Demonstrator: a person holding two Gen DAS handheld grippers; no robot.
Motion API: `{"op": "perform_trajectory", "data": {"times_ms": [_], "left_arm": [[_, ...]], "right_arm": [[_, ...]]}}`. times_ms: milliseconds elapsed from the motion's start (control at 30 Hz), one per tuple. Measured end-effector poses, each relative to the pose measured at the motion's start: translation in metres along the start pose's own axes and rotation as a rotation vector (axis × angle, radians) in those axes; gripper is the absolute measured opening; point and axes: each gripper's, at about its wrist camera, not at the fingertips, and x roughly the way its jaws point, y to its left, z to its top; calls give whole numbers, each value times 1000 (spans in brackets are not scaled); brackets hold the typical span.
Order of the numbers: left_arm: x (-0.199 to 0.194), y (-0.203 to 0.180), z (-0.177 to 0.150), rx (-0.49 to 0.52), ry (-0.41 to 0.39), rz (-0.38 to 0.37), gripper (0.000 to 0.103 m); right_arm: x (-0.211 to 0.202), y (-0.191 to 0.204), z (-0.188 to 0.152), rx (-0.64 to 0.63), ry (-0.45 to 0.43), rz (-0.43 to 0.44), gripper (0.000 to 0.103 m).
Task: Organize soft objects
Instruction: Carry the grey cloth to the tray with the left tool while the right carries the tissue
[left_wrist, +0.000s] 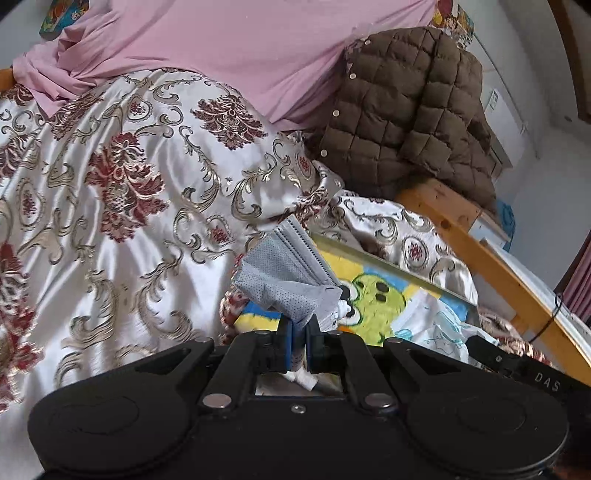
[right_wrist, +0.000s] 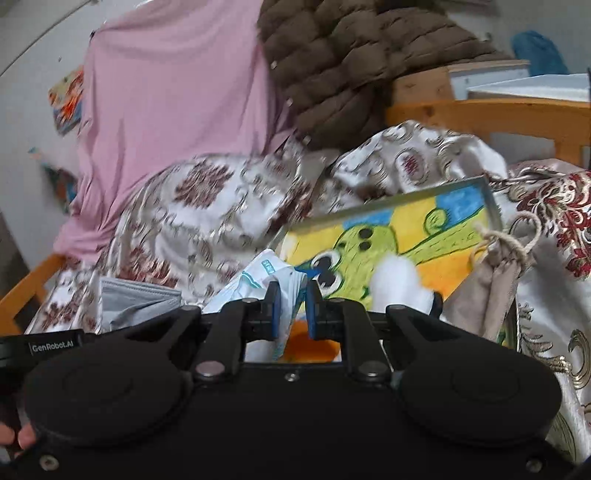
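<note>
Closest to the left wrist camera, the left gripper (left_wrist: 299, 326) has its blue pads pinched tight on a stack of grey face masks (left_wrist: 284, 273), which stands up from the jaws above a floral satin quilt (left_wrist: 122, 192). Only this view shows the masks' pleated edges and the snap buttons on the brown quilted jacket (left_wrist: 402, 122) heaped on the wooden bed frame (left_wrist: 491, 258). From the right wrist camera, the right gripper (right_wrist: 291, 314) stands nearly closed on a white and teal plastic packet (right_wrist: 258, 284), whose film runs between the pads; the picture is blurred, so how firm the hold is stays unclear. This view alone shows a beige drawstring pouch (right_wrist: 491, 291) lying at the right edge of the cartoon-printed tray (right_wrist: 406, 229), and fingertips (right_wrist: 22, 441) at the lower left corner. Both views share the pink sheet (left_wrist: 240, 48) draped behind the quilt.
</note>
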Motion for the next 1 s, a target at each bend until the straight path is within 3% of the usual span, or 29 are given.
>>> {"op": "perform_trajectory", "data": {"times_ms": [233,533,733,1000], "left_arm": [[41,-7,7,-40,2,-28,7],[78,-15,2,-54,46,-38,7],[88,-30,-4,15,45,-3,7],[112,-22,-11,11,152,25,7]], "right_arm": [[9,-11,4,27,-30,-51,8],[59,-22,-2,88,-16,-97,8],[70,-35,0,125,-26,-120,8],[84,-38,-8,100,4,-178,8]]}}
